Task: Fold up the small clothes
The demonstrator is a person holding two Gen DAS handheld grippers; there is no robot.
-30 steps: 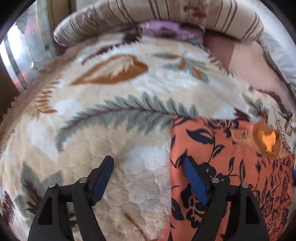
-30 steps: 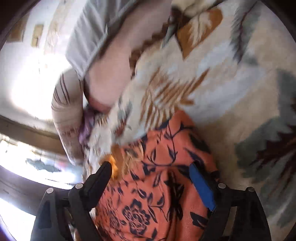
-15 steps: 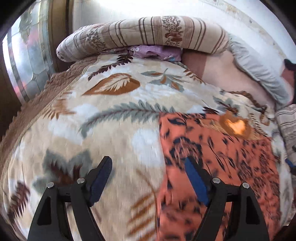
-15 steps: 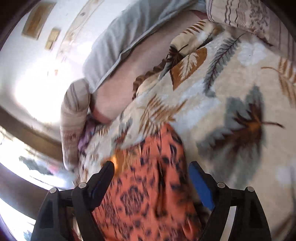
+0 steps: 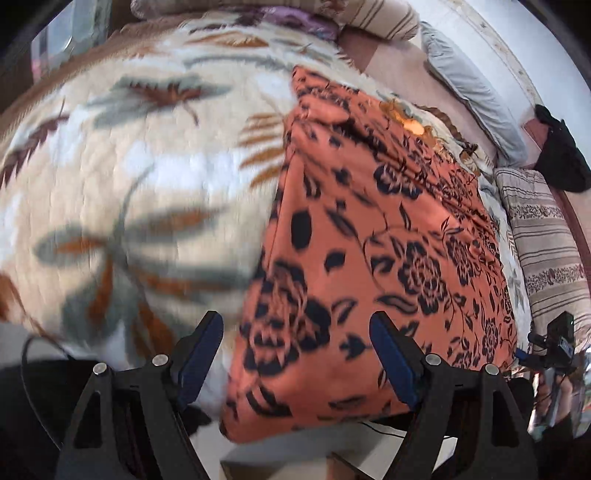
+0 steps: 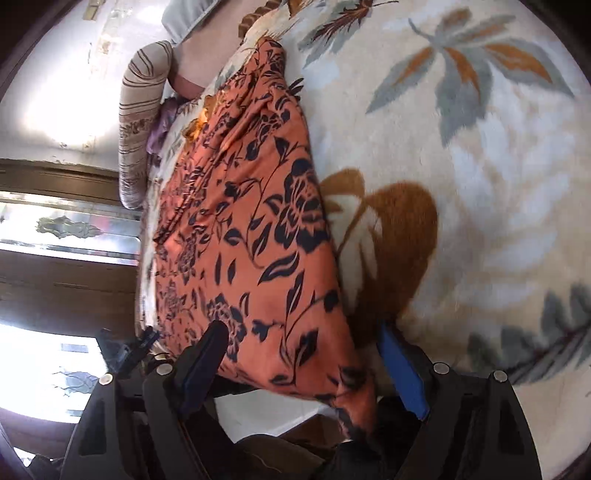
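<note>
An orange garment with a dark floral print (image 5: 369, 240) lies spread flat on a cream leaf-patterned blanket (image 5: 129, 184), its near end hanging over the bed's front edge. My left gripper (image 5: 295, 343) is open and empty above the garment's near left edge. In the right wrist view the same garment (image 6: 240, 221) stretches away from me. My right gripper (image 6: 303, 350) is open and empty above the garment's near right corner. The right gripper shows small at the right edge of the left wrist view (image 5: 554, 343).
Striped pillows (image 5: 543, 240) lie along the right side and the head of the bed. A grey pillow (image 5: 472, 85) and a black object (image 5: 561, 155) lie by the wall. A purple cloth (image 5: 306, 22) sits at the head. A dark wooden cabinet (image 6: 62, 266) stands beside the bed.
Both grippers have drawn back from the middle of the garment to the bed's front edge. Both stay open. The garment lies flat and has not moved.
</note>
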